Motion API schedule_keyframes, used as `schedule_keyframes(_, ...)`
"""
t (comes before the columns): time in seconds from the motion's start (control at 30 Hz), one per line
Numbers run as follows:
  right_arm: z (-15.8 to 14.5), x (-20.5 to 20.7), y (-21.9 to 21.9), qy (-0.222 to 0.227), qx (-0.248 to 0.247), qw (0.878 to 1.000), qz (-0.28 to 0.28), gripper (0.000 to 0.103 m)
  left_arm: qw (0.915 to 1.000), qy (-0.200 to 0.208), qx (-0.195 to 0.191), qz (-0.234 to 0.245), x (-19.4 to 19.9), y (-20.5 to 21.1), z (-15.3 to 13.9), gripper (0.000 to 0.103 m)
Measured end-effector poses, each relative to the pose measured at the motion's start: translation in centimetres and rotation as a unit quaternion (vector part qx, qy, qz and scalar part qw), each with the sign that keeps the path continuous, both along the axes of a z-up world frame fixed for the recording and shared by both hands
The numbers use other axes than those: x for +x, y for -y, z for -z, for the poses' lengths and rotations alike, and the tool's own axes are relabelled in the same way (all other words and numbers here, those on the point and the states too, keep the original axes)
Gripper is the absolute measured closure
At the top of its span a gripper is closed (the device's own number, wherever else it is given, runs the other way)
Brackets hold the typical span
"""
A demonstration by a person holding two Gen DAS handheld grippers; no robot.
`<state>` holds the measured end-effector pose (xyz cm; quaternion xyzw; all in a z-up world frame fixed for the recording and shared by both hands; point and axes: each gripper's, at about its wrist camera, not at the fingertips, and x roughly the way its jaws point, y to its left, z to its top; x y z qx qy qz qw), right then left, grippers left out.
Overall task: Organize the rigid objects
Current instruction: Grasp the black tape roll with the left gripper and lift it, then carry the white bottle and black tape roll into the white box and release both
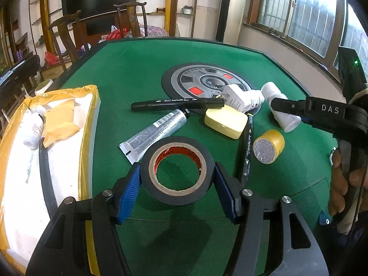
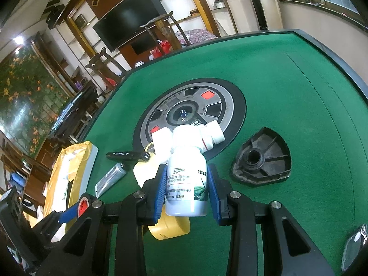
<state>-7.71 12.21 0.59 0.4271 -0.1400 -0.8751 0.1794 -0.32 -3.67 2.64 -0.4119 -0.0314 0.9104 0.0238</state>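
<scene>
Two tongs | left [image 1: 177, 179] grips tape roll [image 1: 177, 170] | right [image 2: 187, 186] clamps Chinese-labelled bottle [image 2: 186, 181]

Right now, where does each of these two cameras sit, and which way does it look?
Left wrist: on the left gripper, looking down its fingers at the black tape roll it clasps; a hand shows.
Right wrist: on the right gripper, looking down at the white bottle it grips.
Both share the green table and glue tube.

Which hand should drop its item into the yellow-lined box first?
Left, probably. The left gripper holds the black tape roll right beside the box; the right gripper, holding a white bottle, is farther away.
</scene>
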Motion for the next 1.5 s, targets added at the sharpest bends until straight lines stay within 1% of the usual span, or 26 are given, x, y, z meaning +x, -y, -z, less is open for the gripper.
schedule_keyframes(0.27, 0.1, 0.1, 0.4, -0.001, -0.003, 1.0, -0.007, 0.073, 0.9998, -0.018, 0.009, -0.005, 0.6, 0.8, -1.4, 0.042)
schedule_keyframes(0.57, 0.2, 0.3, 0.8, -0.006, 0.002, 1.0, -0.009, 0.073, 0.999, -0.035, 0.017, -0.025, 1.7, 3.1, -2.9, 0.042)
schedule_keyframes(0.7, 0.2, 0.4, 1.2, -0.01, -0.001, 1.0, -0.012, 0.073, 0.9979, -0.044, 0.025, -0.039, 2.6, 4.9, -3.5, 0.042)
schedule_keyframes(0.77, 0.1, 0.6, 1.5, -0.009, -0.01, 1.0, -0.014, 0.073, 0.9973, -0.047, 0.03, -0.047, 2.9, 5.7, -3.5, 0.042)
schedule_keyframes(0.87, 0.0, 1.0, 2.2, 0.0, -0.05, 0.998, -0.024, 0.073, 0.9964, -0.048, 0.036, -0.059, 3.3, 7.1, -3.6, 0.042)
schedule_keyframes(0.9, -0.1, 1.3, 2.6, 0.001, -0.06, 0.998, -0.029, 0.073, 0.996, -0.05, 0.038, -0.063, 3.4, 7.6, -3.6, 0.042)
schedule_keyframes(1.03, -0.8, 2.8, 4.6, -0.013, -0.072, 0.996, -0.045, 0.073, 0.9941, -0.058, 0.047, -0.079, 4.2, 9.5, -3.7, 0.042)
schedule_keyframes(1.17, -1.0, 4.0, 7.6, -0.009, -0.087, 0.993, -0.077, 0.073, 0.9921, -0.058, 0.057, -0.096, 4.6, 11.5, -3.3, 0.042)
schedule_keyframes(1.27, -1.3, 4.8, 10.2, -0.005, -0.084, 0.991, -0.104, 0.073, 0.9906, -0.06, 0.063, -0.106, 5.1, 12.8, -3.1, 0.042)
schedule_keyframes(1.5, -2.4, 6.6, 15.7, -0.016, -0.066, 0.985, -0.16, 0.073, 0.987, -0.059, 0.074, -0.13, 6.1, 15.8, -2.1, 0.042)
